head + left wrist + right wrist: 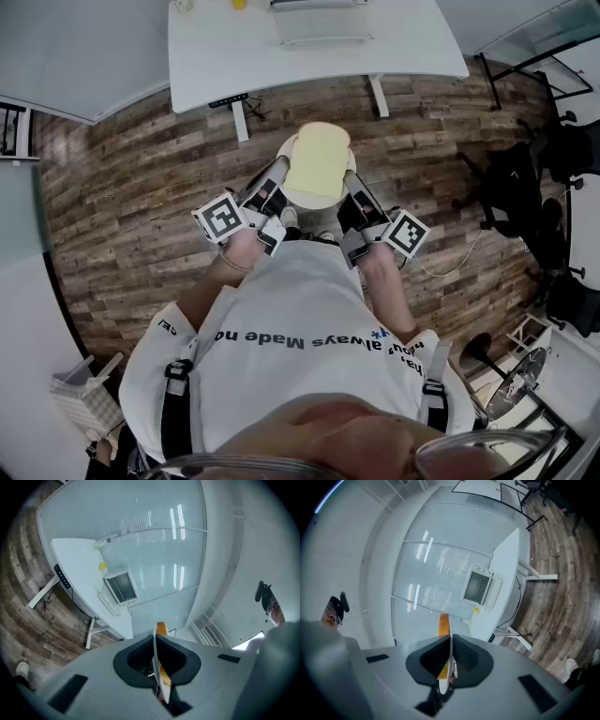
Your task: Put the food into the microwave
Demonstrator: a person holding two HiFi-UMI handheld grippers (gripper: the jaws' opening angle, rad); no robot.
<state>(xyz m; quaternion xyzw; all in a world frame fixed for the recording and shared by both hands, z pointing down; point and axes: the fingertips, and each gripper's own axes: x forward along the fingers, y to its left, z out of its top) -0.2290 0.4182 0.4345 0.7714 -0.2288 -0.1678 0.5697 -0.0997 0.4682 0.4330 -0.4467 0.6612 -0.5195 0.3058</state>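
A white plate carrying a pale yellow slice of food is held out in front of the person, above the wooden floor. My left gripper is shut on the plate's left rim and my right gripper is shut on its right rim. In the left gripper view the plate's rim stands edge-on between the jaws, with orange food behind it. The right gripper view likewise has the plate's rim clamped edge-on, with the food beside it. The microwave stands on the white table; in the right gripper view the microwave faces me.
The white table stands ahead across the wood floor. Black office chairs cluster at the right. A glass partition runs behind the table. A small yellow object lies on the table near the microwave.
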